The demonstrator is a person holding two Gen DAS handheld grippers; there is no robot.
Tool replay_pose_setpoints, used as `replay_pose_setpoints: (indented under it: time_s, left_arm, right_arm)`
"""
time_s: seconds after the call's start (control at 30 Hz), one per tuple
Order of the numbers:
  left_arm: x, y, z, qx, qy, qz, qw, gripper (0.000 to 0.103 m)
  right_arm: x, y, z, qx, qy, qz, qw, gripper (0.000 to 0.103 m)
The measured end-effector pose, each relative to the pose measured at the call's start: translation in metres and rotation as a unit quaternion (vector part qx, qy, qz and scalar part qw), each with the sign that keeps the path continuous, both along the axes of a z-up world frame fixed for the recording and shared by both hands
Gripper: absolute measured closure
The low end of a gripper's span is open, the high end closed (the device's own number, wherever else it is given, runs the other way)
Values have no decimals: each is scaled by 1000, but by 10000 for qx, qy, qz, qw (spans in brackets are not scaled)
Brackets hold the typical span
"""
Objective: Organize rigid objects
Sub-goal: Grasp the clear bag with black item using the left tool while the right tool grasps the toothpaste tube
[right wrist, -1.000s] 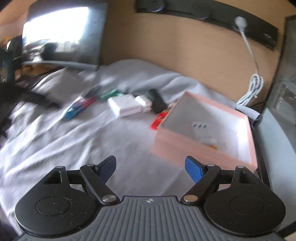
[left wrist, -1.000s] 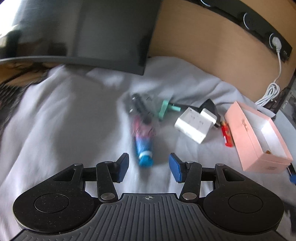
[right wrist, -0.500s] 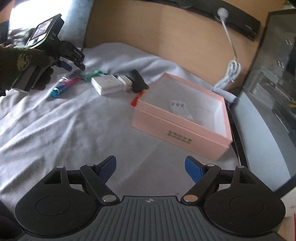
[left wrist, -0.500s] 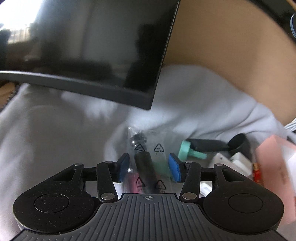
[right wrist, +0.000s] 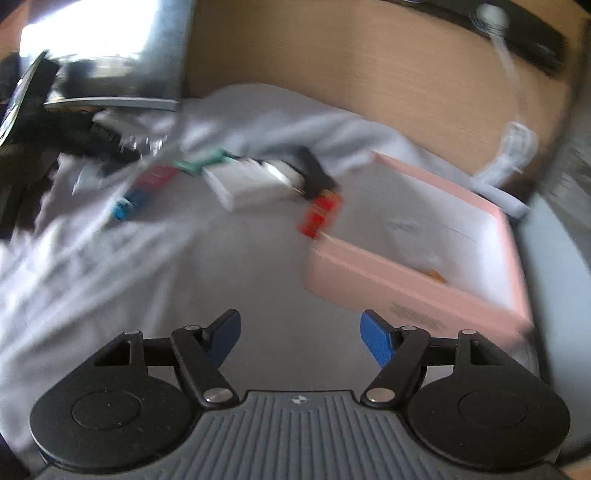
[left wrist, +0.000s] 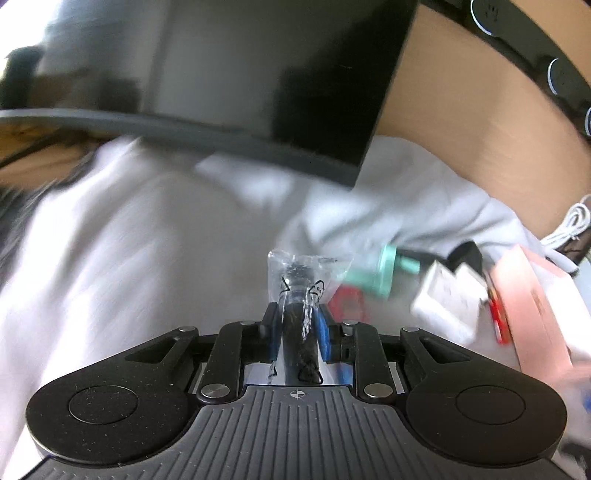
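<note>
Background only: wrinkled white cloth (left wrist: 155, 236) covers the desk. Dark monitor (left wrist: 236, 74) at back left, lower edge overhanging the cloth. Wood panel (right wrist: 369, 74) behind, black power strip (right wrist: 532, 29) mounted along its top. White cable (right wrist: 517, 107) plugged into the strip, hanging down to a coil beside the cloth's right edge.

Counted on the cloth-covered desk (right wrist: 229, 280)

One open pink box (right wrist: 413, 284) toward the right edge; one white charger block (right wrist: 243, 182); one black adapter (right wrist: 314, 168); one mint-green plug (left wrist: 388, 273); one small red item (right wrist: 319, 214) at the box's corner; one clear bag of pens (left wrist: 299, 291); two grippers.
</note>
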State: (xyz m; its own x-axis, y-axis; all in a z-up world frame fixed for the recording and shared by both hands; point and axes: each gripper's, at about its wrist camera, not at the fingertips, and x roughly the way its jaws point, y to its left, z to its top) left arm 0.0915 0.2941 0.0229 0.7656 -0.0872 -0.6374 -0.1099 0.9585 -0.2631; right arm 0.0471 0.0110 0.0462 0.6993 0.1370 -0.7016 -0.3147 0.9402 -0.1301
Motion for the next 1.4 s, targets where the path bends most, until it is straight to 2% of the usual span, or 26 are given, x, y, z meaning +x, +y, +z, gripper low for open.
replay_pose_setpoints:
  time_s: [0.1,0.2,0.27,0.33,0.5,0.6,0.77,1.03,1.23,1.4]
  left_arm:
    - [-46,2,-3,13,153,66,9999,79]
    - [-84,2,-8,3,367,114,9993,79]
    - [-105,2,-13,-165,478,170,9986,79]
    - [-120,0,-16,-267,517,189,9981,80]
    - [-144,-10,-18,-467,516,154,9975,80]
    - [-146,-20,-18,-420,522,-4,9978,79]
    - [-139,-32,-16,-447,494,-200,9976,79]
    - [-109,-75,-13,-307,461,-838,9949,79]
    - [-97,-113,-20,271,584,-1221,9904,79]
    - [-97,-121,-24,482,697,-1190,9893,78]
  right_arm:
    - [26,34,2,283,54,444,9986,31]
    - [54,75,2,575,151,895,9942,38]
    - [76,104,-2,720,286,1107,9908,54]
    - [95,129,-9,913,504,1199,9873,63]
    - [134,176,-29,1093,749,968,9864,65]
    - [143,190,-39,829,800,1006,9882,63]
    - [127,173,-34,784,1014,1045,9862,75]
    - [51,87,-30,616,1196,803,9876,75]
    - [-7,31,-29,384,1109,733,9904,75]
    - [-5,20,-30,572,1038,683,9906,74]
